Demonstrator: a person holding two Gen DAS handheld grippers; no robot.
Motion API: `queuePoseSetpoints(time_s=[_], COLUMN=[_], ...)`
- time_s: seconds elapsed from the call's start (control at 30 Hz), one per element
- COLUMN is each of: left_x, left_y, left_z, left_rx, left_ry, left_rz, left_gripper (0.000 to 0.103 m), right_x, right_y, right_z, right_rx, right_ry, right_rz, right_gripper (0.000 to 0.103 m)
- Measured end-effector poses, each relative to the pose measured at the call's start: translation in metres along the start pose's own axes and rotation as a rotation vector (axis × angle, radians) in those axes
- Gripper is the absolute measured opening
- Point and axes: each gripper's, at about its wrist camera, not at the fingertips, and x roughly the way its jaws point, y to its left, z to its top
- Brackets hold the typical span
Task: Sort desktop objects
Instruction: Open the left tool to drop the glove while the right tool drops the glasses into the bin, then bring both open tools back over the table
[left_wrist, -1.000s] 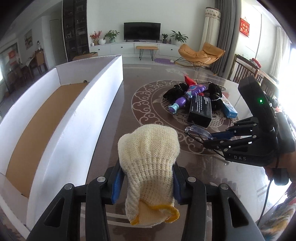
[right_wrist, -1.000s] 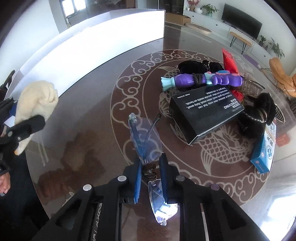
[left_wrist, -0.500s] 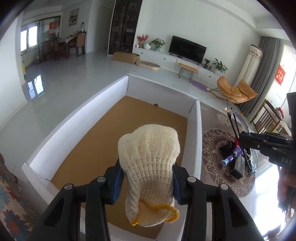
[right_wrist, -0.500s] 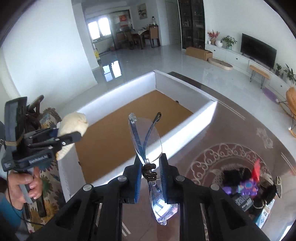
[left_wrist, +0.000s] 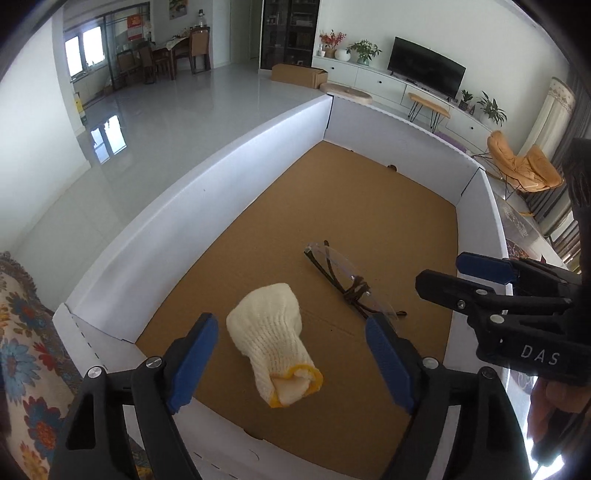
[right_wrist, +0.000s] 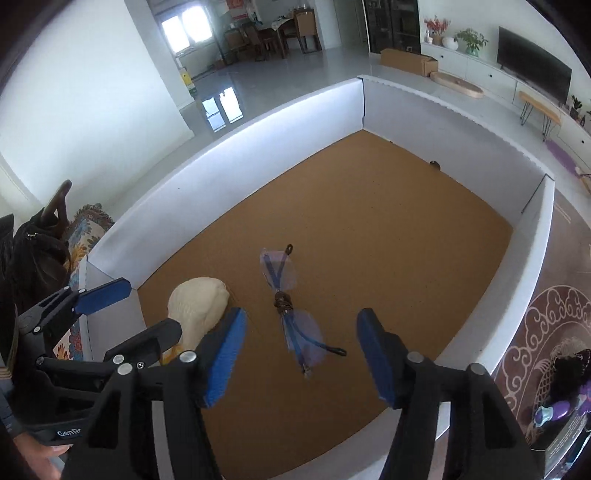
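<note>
Both wrist views look steeply down from close above into the white-walled box (left_wrist: 207, 206) with its brown cardboard floor. The left view sits nearer the box's near left corner, the right view further right, catching the patterned tabletop (right_wrist: 554, 332) at its edge. They share the box floor, the far walls and the living room beyond.

Both views bright, daylight from windows (left_wrist: 94, 48) at about 11 o'clock; glossy floor (left_wrist: 155, 122) mirrors them as a pale glare patch. White box wall (right_wrist: 236, 147) blown out along its top rim in the right wrist view. Cardboard floor of the box evenly lit, shadows soft. Strong fisheye bend, black vignette in the corners. Centre sharp; room toward 1 o'clock slightly hazy. Near fingers at 6 o'clock dark, little detail.
</note>
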Motion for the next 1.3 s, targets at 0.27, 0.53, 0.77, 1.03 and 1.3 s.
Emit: queuePoseSetpoints(time_s=[0.27,0.53,0.77,1.03,1.3], left_x=[-0.089,-0.078,-0.008,0.033,0.055], left_y=[-0.094,-0.228,-0.287,-0.304,-0.329], left_z=[-0.038,-0.132,-0.171,-0.152,-0.136], left_rx=[0.132,0.324,0.479,0.444,0.465], left_ry=[-0.240,-0.125,-0.011,0.018,0.010], left_rz=[-0.211,-0.465,-0.302,-0.252,-0.227], left_gripper=[0.088,0.103,0.103,0.103,0.103], right_x=[-0.123,-0.174,-0.175,-0.159,-0.158], right_y=[-0.048,-0.147,-0.217,-0.232,-0.244], right_z=[-0.076,-0.237,-0.322,-0.331,-0.336], right_rx=[-0.007,0.095,0.326,0.375,0.445], right_ry=[-0.345,-0.316,-0.168,-0.123,-0.121], right_rz=[-0.126,-0.527,-0.610,-0.597,-0.532], right_gripper=[0.100,0.101,0.101,0.101,0.103])
